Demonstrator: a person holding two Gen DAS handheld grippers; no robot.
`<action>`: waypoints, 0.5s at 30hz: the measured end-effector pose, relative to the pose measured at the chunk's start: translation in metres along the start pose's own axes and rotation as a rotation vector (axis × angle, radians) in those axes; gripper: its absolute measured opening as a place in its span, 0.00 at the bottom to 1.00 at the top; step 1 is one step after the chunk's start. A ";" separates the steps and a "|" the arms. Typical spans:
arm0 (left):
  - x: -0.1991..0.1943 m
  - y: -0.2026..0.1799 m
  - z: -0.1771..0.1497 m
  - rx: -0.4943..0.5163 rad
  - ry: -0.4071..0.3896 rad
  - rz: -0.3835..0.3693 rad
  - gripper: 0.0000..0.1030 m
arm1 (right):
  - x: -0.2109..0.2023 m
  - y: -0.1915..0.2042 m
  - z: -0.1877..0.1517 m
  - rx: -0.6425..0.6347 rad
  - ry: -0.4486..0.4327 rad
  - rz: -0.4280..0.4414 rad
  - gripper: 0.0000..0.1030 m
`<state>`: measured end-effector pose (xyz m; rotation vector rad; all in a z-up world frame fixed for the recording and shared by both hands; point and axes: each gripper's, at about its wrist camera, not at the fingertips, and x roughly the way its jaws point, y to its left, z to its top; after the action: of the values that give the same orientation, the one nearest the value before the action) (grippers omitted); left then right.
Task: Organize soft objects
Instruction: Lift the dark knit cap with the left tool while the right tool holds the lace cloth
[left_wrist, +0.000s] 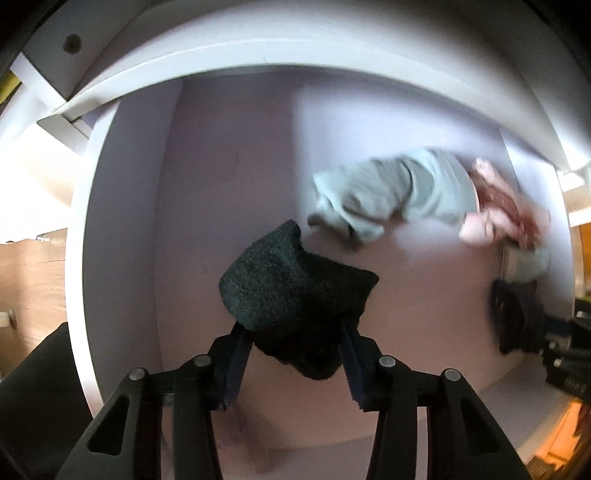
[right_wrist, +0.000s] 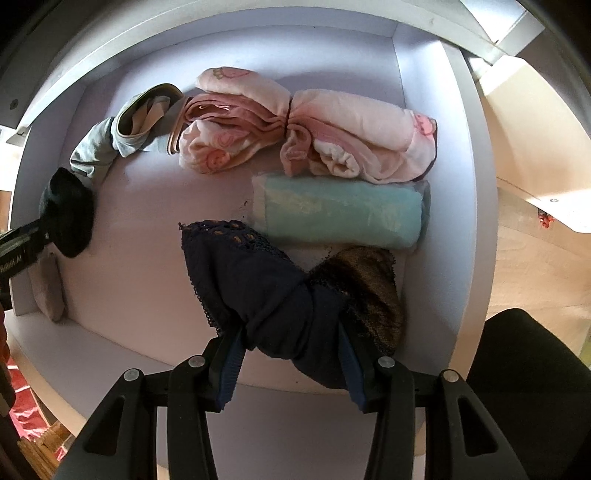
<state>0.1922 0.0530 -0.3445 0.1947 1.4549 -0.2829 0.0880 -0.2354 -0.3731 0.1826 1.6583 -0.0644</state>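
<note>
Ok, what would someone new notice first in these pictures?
Probably the right claw, clamped on a bunched navy lace garment at the front of the white drawer. Behind it lie pink rolled bundles and a teal roll; the left claw grips a dark sock.

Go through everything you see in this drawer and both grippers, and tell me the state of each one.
Left gripper: shut on the dark green knitted cloth.
Right gripper: shut on the navy lace-trimmed garment.
Two pink printed garments: rolled, side by side at the back.
Turquoise cloth: rolled, lying in front of them.
Grey-green garment: loose, unfolded.
Brown lace garment: crumpled.
White drawer: open.
</note>
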 end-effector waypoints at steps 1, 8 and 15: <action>-0.001 -0.001 -0.002 0.011 0.009 0.005 0.45 | -0.001 0.001 0.000 -0.004 -0.003 -0.007 0.46; -0.005 0.007 -0.011 0.034 0.041 0.036 0.45 | -0.026 0.015 -0.003 -0.030 -0.067 -0.042 0.46; -0.012 -0.001 -0.015 0.063 0.055 0.053 0.45 | -0.049 0.027 -0.012 -0.033 -0.106 -0.044 0.46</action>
<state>0.1769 0.0574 -0.3344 0.2937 1.4939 -0.2819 0.0850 -0.2114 -0.3213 0.1158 1.5566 -0.0781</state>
